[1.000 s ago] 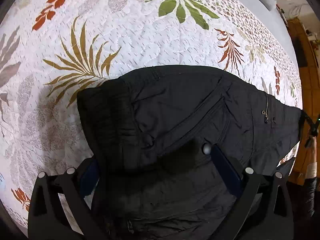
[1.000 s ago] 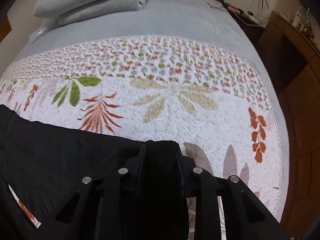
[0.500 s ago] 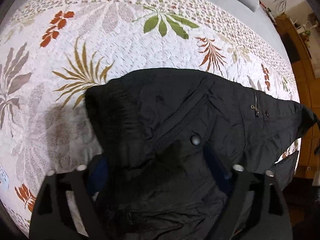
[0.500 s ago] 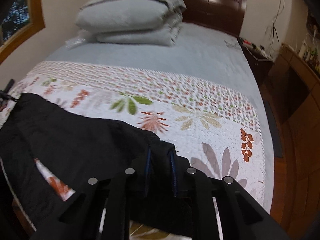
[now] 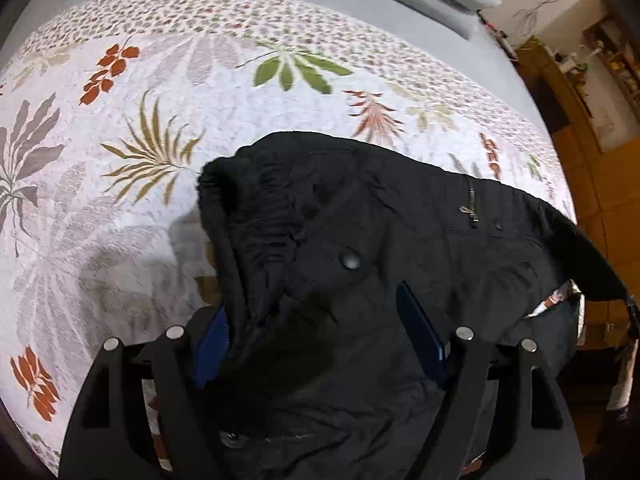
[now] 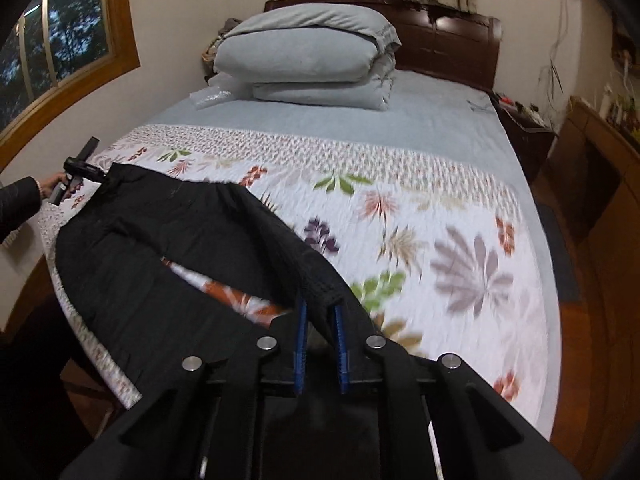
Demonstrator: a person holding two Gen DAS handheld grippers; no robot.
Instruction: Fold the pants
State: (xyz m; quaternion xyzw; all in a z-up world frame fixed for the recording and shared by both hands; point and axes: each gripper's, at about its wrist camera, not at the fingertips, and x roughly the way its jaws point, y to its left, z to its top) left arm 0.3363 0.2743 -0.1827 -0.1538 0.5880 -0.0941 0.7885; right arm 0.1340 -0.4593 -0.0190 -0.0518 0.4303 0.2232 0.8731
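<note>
Black pants (image 6: pixel 168 240) are strung between the two claws, partly lifted off the bed's leaf-print quilt (image 6: pixel 440 216), so the long axis runs roughly along the near edge of the bed, waistband on the left side, leg cuff on the right.

Right claw (image 6: pixel 320 332): pinched almost fully together on a bunched bit of the cuff, the blue pads squeezing the fabric from both sides. From that camera the rest of the pants trails away up and to the left, with a gap between the two legs where the quilt shows through.

Left claw (image 5: pixel 316 332): jaws stand fairly wide, with a thick wad of the waist end (image 5: pixel 256 224) filling the gap. The blue pads (image 5: pixel 420 332) look pressed into the fabric, so I'd call it a grip on a fat bundle rather than an open claw, though it's hard to be certain how firmly. You can see the zip pull (image 5: pixel 468 210) and a snap button (image 5: pixel 350 261) just ahead of it.

What the next move hinges on, I reckon: the cuff end is the free, light one and the right claw already has it up off the quilt, so that's the end to carry along the long axis toward the left claw and lay over the waist. The pants hang partly off the near edge of the bed, so they could slide.
</note>
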